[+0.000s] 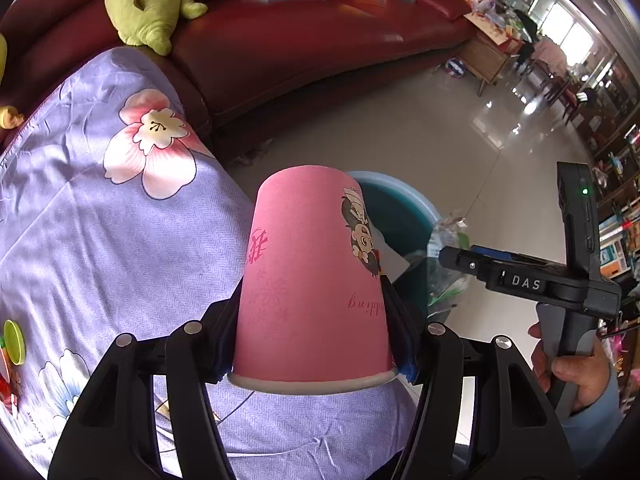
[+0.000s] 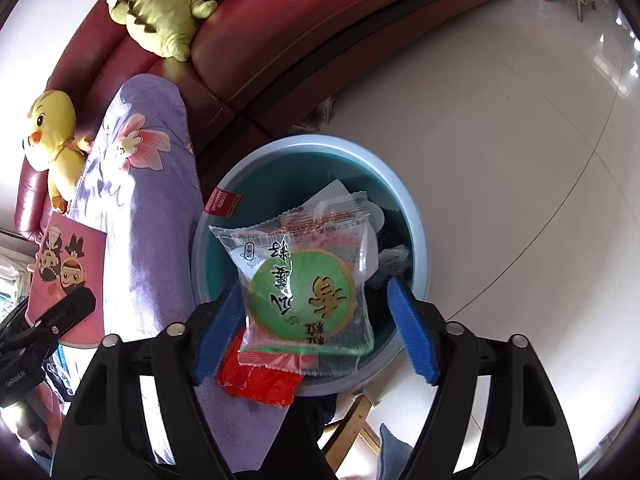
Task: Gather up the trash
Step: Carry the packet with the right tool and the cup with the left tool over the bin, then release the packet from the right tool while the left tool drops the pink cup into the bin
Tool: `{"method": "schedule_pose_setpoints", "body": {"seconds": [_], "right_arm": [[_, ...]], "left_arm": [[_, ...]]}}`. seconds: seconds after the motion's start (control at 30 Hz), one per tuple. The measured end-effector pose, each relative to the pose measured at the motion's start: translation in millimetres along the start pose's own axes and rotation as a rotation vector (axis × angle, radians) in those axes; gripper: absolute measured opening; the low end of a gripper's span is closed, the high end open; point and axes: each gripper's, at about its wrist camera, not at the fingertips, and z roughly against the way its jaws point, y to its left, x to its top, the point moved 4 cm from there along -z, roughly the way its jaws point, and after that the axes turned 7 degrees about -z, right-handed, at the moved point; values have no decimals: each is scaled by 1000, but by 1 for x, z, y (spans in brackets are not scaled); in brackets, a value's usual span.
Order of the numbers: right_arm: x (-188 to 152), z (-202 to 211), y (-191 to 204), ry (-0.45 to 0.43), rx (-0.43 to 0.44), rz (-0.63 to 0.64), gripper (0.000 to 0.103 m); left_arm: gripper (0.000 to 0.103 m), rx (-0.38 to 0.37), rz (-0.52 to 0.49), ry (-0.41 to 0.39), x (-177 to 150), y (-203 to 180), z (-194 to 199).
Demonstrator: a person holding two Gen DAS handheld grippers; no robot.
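Observation:
An upside-down pink paper cup (image 1: 308, 264) with cartoon print sits between the fingers of my left gripper (image 1: 312, 320), which is shut on its sides near the rim. Behind it stands a teal bin (image 1: 404, 204) with a pale blue rim. In the right wrist view my right gripper (image 2: 316, 332) hangs over that bin (image 2: 416, 216). A clear snack wrapper (image 2: 304, 292) with a green disc lies between its blue pads (image 2: 412, 332). The right pad stands apart from it. A red wrapper (image 2: 260, 380) shows just beneath. The cup (image 2: 68, 264) appears at far left.
A purple floral cloth (image 1: 100, 240) covers the surface left of the bin. A dark red sofa (image 1: 300, 48) curves behind, with a green plush (image 1: 140, 4) and a yellow duck plush (image 2: 52, 136) on it. Glossy tiled floor (image 2: 520, 160) spreads to the right. The bin holds other wrappers.

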Motion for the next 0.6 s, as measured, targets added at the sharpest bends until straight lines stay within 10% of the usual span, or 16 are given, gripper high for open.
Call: {"method": "schedule_pose_setpoints", "body": {"seconds": [0.6], "right_arm": [[3,5,-38,-10,-10,-94,76]], "left_arm": [[63,-11,-65,80,15,-34,-51]]}}
